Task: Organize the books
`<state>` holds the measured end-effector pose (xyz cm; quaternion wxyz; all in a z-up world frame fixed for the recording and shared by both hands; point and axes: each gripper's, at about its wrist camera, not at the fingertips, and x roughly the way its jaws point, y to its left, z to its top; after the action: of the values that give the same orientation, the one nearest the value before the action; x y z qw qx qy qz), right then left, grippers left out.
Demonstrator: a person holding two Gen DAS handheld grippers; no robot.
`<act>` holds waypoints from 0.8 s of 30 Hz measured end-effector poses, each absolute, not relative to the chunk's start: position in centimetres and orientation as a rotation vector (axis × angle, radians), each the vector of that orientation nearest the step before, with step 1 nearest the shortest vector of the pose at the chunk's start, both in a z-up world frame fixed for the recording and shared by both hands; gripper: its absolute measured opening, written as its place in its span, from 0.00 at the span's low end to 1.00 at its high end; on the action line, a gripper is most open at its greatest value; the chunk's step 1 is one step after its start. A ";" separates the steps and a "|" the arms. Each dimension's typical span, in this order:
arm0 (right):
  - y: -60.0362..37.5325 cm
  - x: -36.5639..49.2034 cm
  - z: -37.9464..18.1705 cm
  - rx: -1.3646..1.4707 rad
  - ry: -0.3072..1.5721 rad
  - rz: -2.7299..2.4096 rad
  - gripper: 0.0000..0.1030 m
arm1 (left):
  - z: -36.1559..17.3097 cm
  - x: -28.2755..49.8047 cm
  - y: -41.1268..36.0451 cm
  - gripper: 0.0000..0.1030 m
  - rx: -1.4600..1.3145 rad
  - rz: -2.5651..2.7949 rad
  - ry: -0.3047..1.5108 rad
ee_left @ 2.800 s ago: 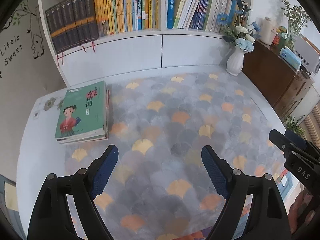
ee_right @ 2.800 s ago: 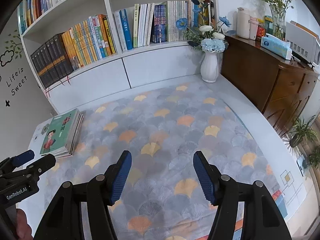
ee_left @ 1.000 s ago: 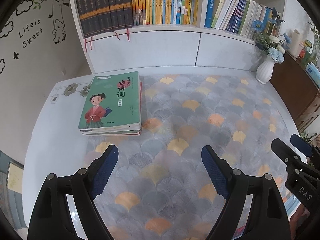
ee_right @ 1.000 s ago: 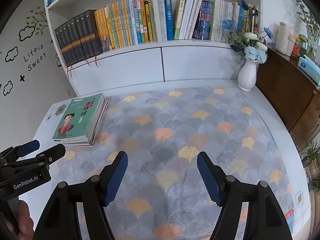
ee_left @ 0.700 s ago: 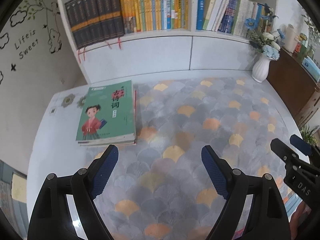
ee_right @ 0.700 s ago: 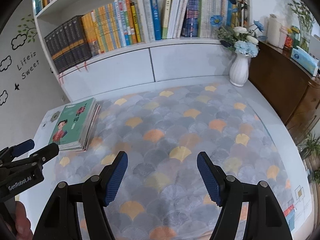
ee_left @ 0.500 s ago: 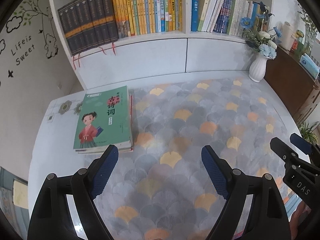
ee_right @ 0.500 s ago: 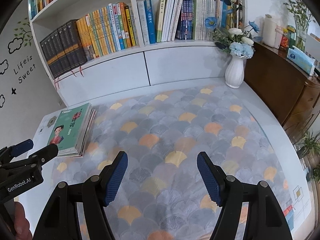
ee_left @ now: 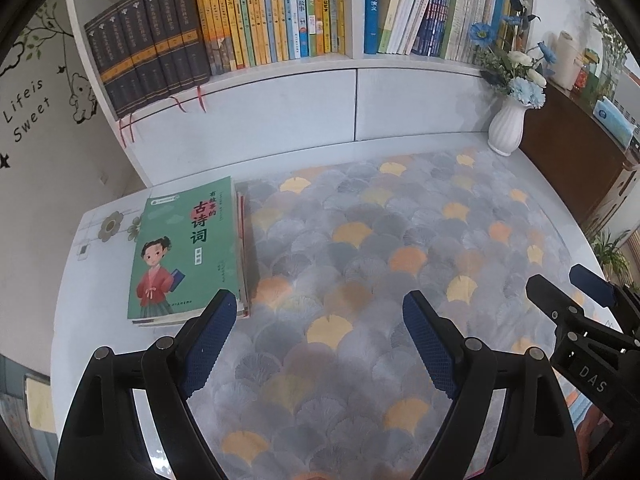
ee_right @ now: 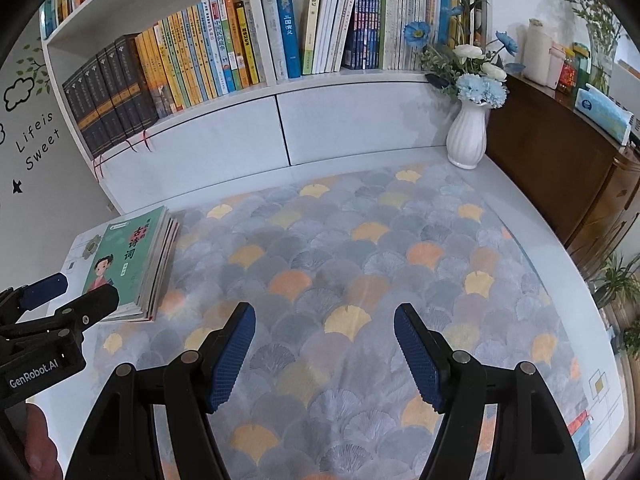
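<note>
A stack of books with a green cover on top (ee_left: pixel 186 252) lies flat at the table's left side; it also shows in the right wrist view (ee_right: pixel 128 260). My left gripper (ee_left: pixel 320 332) is open and empty, hovering above the patterned cloth just right of the stack. My right gripper (ee_right: pixel 324 344) is open and empty over the cloth's middle. The left gripper also shows at the left edge of the right wrist view (ee_right: pixel 60 296); the right gripper shows at the right edge of the left wrist view (ee_left: pixel 568 292). A white bookshelf (ee_left: pixel 280 12) full of upright books stands behind the table.
A white vase with blue flowers (ee_left: pixel 506 128) stands at the table's back right corner, also in the right wrist view (ee_right: pixel 468 140). A brown wooden cabinet (ee_right: pixel 560 152) with bottles and a tissue box lies to the right. The cloth (ee_left: pixel 400 240) covers most of the table.
The left gripper's view has swung and drawn back slightly, so the book stack sits more to the left and lower. The right gripper's view has shifted a little. Both stay open.
</note>
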<state>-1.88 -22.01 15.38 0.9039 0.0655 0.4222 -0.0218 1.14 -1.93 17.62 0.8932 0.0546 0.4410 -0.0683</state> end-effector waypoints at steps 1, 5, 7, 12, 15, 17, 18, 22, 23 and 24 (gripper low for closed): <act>-22.0 -1.8 15.4 0.138 0.873 -0.048 0.68 | 17.5 1.2 -1.9 0.82 0.114 -0.142 0.917; -22.1 -1.4 15.3 0.145 0.878 -0.049 0.68 | 17.5 1.5 -1.8 0.82 0.115 -0.138 0.913; -22.1 -1.3 15.2 0.143 0.880 -0.046 0.68 | 17.4 1.6 -1.7 0.82 0.113 -0.138 0.917; -21.7 -1.1 15.1 0.133 0.881 -0.036 0.68 | 17.0 1.8 -1.5 0.82 0.111 -0.130 0.930; -21.4 -0.9 15.1 0.112 0.884 -0.060 0.68 | 16.7 1.7 -1.4 0.82 0.116 -0.131 0.938; -21.3 -0.7 15.0 0.088 0.895 -0.081 0.68 | 16.3 1.5 -1.5 0.82 0.128 -0.125 0.946; -21.3 -0.8 14.9 0.091 0.895 -0.078 0.68 | 16.1 1.5 -1.6 0.82 0.130 -0.126 0.951; -21.6 -1.0 14.9 0.103 0.892 -0.069 0.68 | 16.0 1.4 -1.9 0.82 0.131 -0.132 0.963; -21.7 -1.0 14.9 0.104 0.892 -0.069 0.68 | 16.1 1.3 -2.0 0.82 0.132 -0.134 0.959; -21.8 -1.1 14.9 0.105 0.893 -0.072 0.68 | 16.2 1.2 -2.1 0.82 0.133 -0.137 0.955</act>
<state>-1.13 -21.83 14.87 0.9001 0.0507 0.4313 -0.0346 1.20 -2.06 16.25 0.8838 0.0640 0.4588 -0.0656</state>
